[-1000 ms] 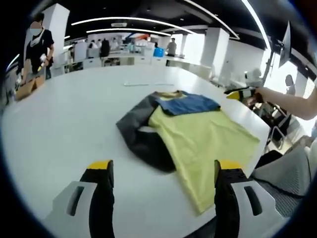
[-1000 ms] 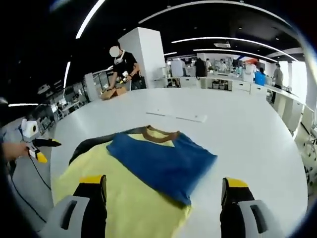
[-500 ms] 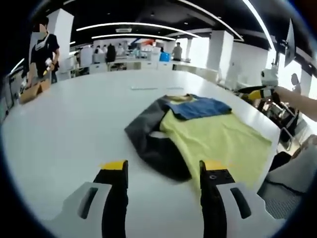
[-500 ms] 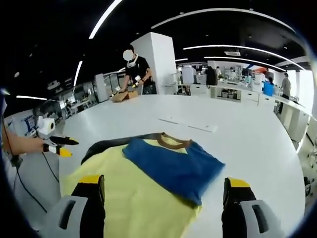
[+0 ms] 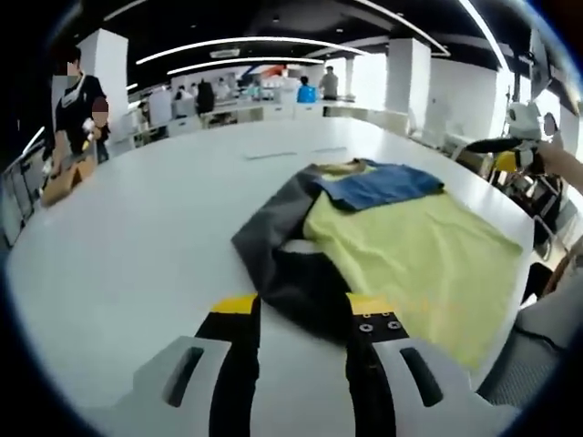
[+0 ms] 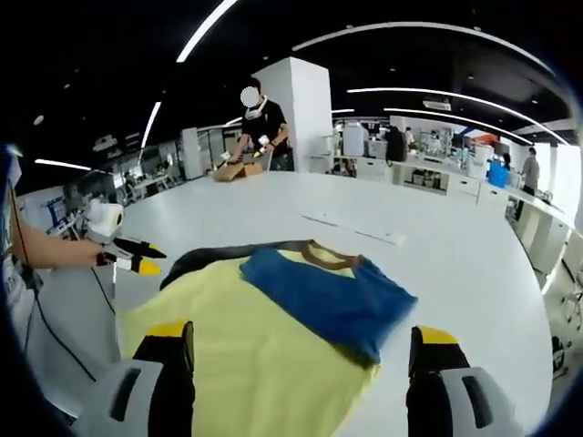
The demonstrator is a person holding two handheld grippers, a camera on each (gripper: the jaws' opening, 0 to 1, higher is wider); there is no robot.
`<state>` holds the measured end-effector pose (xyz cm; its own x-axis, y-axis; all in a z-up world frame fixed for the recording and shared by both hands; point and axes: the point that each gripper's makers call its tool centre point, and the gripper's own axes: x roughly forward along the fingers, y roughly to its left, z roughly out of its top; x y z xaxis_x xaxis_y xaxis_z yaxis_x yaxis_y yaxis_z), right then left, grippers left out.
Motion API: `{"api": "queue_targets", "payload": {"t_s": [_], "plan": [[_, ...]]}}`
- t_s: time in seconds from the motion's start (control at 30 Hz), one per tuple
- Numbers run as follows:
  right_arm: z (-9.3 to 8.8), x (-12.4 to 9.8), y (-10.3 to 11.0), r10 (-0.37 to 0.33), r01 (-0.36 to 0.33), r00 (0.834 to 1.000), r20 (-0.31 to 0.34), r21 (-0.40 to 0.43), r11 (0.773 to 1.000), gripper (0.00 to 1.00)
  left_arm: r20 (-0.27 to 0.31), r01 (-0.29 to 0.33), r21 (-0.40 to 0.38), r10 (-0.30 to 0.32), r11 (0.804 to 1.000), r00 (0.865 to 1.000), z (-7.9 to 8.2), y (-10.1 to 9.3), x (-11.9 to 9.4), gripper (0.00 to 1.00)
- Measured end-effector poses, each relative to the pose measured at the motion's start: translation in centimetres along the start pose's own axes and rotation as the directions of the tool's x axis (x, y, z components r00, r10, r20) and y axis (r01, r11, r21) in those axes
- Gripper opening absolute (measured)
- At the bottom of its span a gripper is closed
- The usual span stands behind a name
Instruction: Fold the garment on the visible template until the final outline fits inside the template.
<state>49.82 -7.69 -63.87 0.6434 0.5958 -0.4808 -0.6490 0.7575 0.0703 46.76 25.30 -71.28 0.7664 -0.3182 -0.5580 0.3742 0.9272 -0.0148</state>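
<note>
- The left gripper [image 5: 301, 314] is seen with its fingers narrowed, a small gap left between them, nothing pinched; the dark sleeve [image 5: 282, 259] lies just past the tips
- The right gripper [image 6: 301, 341] is held with fingers spread wide above the yellow body of the garment [image 6: 264, 337], nothing gripped
- The step in hand is judged to be the folding of the dark sleeve; a pinch on its edge and a carry over the yellow panel are called for next
- The blue sleeve [image 6: 328, 296] is already folded across the chest
- The garment is spread on the white table [image 5: 137, 228]; the template cannot be made out
</note>
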Motion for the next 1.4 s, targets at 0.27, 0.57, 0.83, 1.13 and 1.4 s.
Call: {"api": "queue_targets", "payload": {"t_s": [0.27, 0.57, 0.83, 1.13, 1.4], "plan": [[-0.6, -0.6, 1.0, 0.0, 0.0, 1.0, -0.006, -0.01, 1.0, 0.96, -0.007, -0.021, 0.016, 0.021, 1.0, 1.0, -0.2, 0.0, 1.4, 0.3], [-1.1, -0.8, 1.6, -0.011, 0.011, 1.0, -0.014, 0.011, 1.0, 0.94, -0.105, -0.096, 0.053, 0.101, 0.994, 0.989, -2.0, 1.0, 2.2, 0.23], [-1.5, -1.1, 1.4, -0.036, 0.036, 0.999, -0.014, 0.029, 0.999, 0.91, -0.101, -0.122, 0.029, 0.124, 0.992, 0.987, -2.4, 1.3, 1.9, 0.01], [-1.8, -1.3, 1.4, -0.045, 0.046, 0.999, -0.019, 0.042, 0.998, 0.91, -0.082, -0.113, -0.013, 0.111, 0.994, 0.99, -2.1, 2.0, 1.3, 0.0], [-1.7, -1.4, 1.4, -0.047, 0.048, 0.999, -0.018, 0.042, 0.998, 0.91, -0.047, -0.126, 0.008, 0.126, 0.992, 0.991, -0.4, 3.8, 0.3, 0.0]]}}
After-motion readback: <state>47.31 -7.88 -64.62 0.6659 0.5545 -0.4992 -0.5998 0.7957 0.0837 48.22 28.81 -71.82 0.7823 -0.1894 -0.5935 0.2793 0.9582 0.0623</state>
